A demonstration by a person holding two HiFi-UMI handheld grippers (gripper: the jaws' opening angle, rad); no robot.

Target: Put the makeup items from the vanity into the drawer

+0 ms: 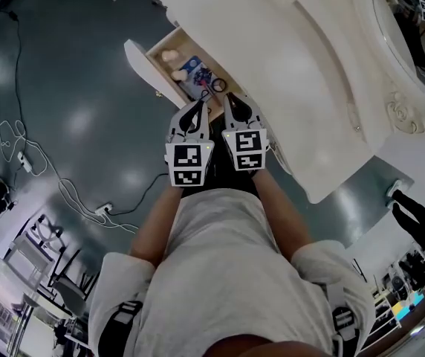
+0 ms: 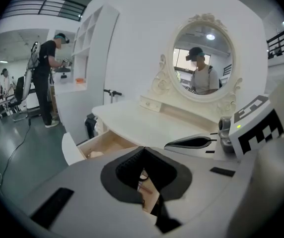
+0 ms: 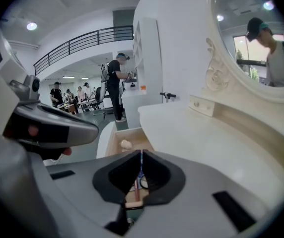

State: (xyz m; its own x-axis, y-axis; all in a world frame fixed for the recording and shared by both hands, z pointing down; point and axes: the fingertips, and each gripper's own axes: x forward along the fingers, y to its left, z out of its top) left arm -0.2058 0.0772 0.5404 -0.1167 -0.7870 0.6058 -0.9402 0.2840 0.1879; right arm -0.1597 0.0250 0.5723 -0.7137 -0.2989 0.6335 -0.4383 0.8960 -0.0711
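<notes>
Closest to the person, the left tongs (image 1: pixel 198 114) and the right tongs (image 1: pixel 236 110) are held side by side at chest height, nearly touching, both tilted downward. Each pair is closed with nothing clamped; only a thin slit shows between the pads in the left gripper view (image 2: pixel 143 152) and the right gripper view (image 3: pixel 141 155). Directly under their tips is the open drawer (image 1: pixel 140 58), pulled out of the white desk (image 1: pixel 272 65). The tongs cover its near end from above, and the desk top overhangs its inner end. Inside lie a pale beige sponge (image 1: pixel 171 56) toward the drawer's front panel, a blue patterned packet (image 1: pixel 194 73) beside it, and a small black ring (image 1: pixel 220 85) just past the packet, close to the tong tips. Beyond the drawer, at the back of the desk, a small drawer (image 3: pixel 201 105) sits under the oval mirror (image 2: pixel 204 58) in its carved white frame, and the mirror reflects the person. To the left, a white cable (image 1: pixel 19 147) loops over the dark glossy floor (image 1: pixel 71 103). Farther off, another person (image 2: pixel 47 78) stands working at a white shelf unit (image 2: pixel 90 38).
</notes>
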